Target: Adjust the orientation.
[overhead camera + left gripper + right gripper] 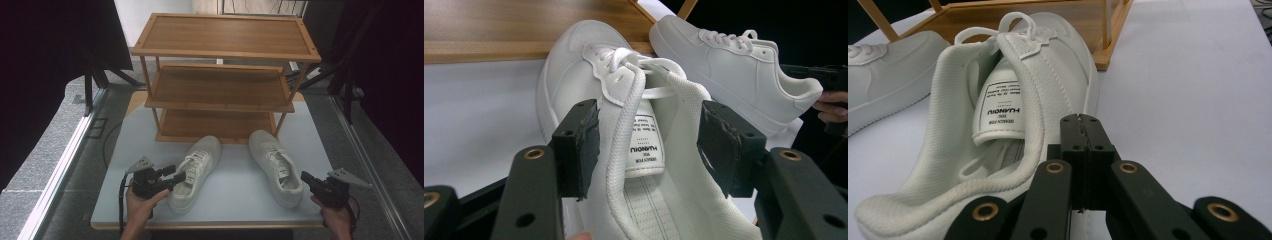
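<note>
A: White tabletop (235, 192) is bearing a three-tier wooden rack (225, 75) at twelve o'clock. What is lying in front of it?

B: Two white sneakers, toes pointing toward the rack. Left sneaker (196, 172) is lying at seven o'clock, right sneaker (276, 166) at five o'clock, well apart.

A: Grippers?

B: Left gripper (649, 142) is standing spread, its jaws straddling the left sneaker's tongue and a loose lace (621, 150); whether the pads are touching is unclear. Right gripper (1083, 122) is clenched on nothing, jaws pressing together just beside the right sneaker's heel collar.

A: Obstructions?

B: Rack's bottom shelf (215, 125) is sitting just beyond both toes; black curtains (45, 60) are flanking the table.
</note>
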Available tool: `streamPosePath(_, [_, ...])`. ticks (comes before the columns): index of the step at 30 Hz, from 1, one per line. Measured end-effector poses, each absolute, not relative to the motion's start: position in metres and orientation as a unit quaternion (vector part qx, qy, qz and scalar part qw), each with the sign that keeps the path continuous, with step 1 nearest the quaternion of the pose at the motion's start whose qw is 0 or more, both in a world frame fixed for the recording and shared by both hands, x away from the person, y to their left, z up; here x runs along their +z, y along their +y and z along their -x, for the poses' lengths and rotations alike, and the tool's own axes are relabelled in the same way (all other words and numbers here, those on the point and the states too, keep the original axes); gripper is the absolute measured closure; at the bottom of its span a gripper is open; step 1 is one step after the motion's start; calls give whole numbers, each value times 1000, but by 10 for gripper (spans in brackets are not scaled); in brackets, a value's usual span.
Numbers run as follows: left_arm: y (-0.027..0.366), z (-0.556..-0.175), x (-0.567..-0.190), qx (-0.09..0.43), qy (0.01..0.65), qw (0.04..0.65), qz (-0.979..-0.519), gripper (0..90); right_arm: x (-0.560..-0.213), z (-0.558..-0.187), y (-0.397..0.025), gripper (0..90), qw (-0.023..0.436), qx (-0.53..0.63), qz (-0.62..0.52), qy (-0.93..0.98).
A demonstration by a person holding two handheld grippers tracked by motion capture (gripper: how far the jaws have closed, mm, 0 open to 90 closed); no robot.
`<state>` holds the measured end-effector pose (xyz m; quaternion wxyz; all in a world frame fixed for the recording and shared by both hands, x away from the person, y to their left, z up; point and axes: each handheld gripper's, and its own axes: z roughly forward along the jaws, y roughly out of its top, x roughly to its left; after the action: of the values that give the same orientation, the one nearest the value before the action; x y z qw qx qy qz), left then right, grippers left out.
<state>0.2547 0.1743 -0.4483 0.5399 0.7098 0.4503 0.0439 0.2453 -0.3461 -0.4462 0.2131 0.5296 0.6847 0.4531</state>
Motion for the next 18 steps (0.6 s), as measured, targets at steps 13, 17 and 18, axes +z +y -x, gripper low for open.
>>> streamPosePath(13, [178,-254,-448,39,456,546,-702,421,-447,-242,-351,900,183,440,-534,698])
streamPosePath(17, [179,-254,-448,39,457,547,-701,422,-445,-241,-347,900,194,421,-526,713])
streamPosePath(18, [179,-254,-449,39,458,546,-700,422,-444,-241,-346,900,191,418,-525,716])
